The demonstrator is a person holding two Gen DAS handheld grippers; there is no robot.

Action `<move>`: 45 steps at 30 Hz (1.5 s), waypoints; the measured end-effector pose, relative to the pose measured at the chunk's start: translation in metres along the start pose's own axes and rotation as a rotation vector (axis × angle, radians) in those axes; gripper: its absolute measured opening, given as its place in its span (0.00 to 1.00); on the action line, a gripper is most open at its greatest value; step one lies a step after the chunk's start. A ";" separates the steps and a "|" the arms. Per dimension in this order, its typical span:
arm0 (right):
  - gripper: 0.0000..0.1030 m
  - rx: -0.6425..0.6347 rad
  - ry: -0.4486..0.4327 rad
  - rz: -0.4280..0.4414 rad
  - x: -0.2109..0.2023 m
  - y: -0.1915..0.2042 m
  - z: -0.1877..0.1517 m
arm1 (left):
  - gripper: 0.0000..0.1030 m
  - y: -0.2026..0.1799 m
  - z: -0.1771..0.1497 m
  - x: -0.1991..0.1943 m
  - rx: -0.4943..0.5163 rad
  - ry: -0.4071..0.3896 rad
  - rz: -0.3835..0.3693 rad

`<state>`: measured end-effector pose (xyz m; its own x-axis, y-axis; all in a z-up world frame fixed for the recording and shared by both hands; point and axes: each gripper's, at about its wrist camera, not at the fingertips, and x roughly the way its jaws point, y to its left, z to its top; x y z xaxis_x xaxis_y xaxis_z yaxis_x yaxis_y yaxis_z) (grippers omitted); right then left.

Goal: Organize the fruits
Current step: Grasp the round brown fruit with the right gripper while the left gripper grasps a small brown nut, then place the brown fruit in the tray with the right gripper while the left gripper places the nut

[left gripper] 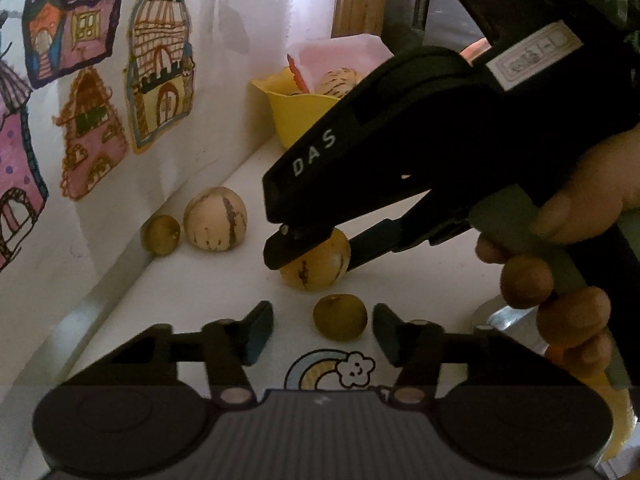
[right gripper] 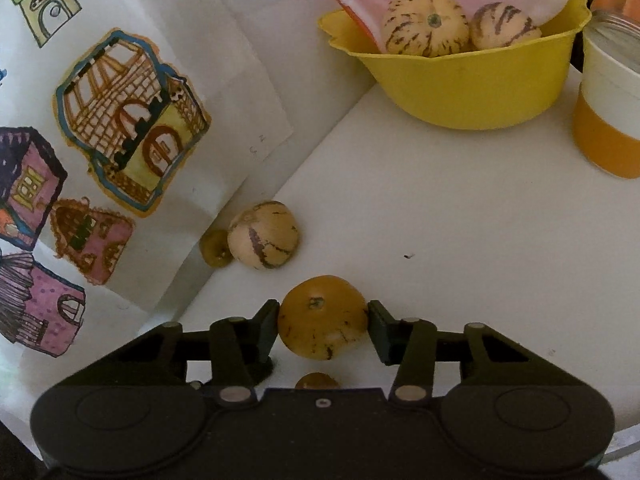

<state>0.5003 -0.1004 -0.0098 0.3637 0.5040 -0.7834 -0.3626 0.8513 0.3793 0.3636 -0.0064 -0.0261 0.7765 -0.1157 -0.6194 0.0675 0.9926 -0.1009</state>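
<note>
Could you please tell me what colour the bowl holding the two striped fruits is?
The bowl is yellow, with a pink liner; clearest in the right wrist view.

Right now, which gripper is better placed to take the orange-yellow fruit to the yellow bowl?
Right. The right gripper has its jaws on both sides of the orange-yellow fruit, with the yellow bowl ahead. The left gripper is open, bracketing only a small brown fruit.

The white table (right gripper: pixel 460 240) carries an orange striped fruit (right gripper: pixel 322 318) right between the right claw's (right gripper: pixel 323 326) fingers, and a small brownish fruit (right gripper: pixel 317 381) lies just behind it, nearer the claw's body. Ahead and left, against the wall, a pale striped fruit (right gripper: pixel 264 235) touches another small brown one (right gripper: pixel 214 248). Far ahead stand a yellow bowl (right gripper: pixel 460 92) and, to its right, an orange-and-white container (right gripper: pixel 608 120).
</note>
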 end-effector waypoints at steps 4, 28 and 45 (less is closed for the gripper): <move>0.47 0.009 -0.015 0.000 -0.004 -0.001 -0.003 | 0.42 0.001 -0.001 -0.001 0.004 -0.008 0.026; 0.45 0.034 -0.103 -0.005 -0.097 -0.018 -0.055 | 0.30 -0.017 -0.002 -0.054 -0.036 0.025 -0.047; 0.45 0.102 -0.152 -0.161 -0.238 -0.108 -0.151 | 0.30 -0.126 -0.011 -0.088 0.075 0.004 -0.236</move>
<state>0.3234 -0.3341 0.0609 0.5373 0.3706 -0.7576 -0.2039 0.9287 0.3097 0.2800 -0.1219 0.0328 0.7312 -0.3447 -0.5886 0.2930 0.9380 -0.1854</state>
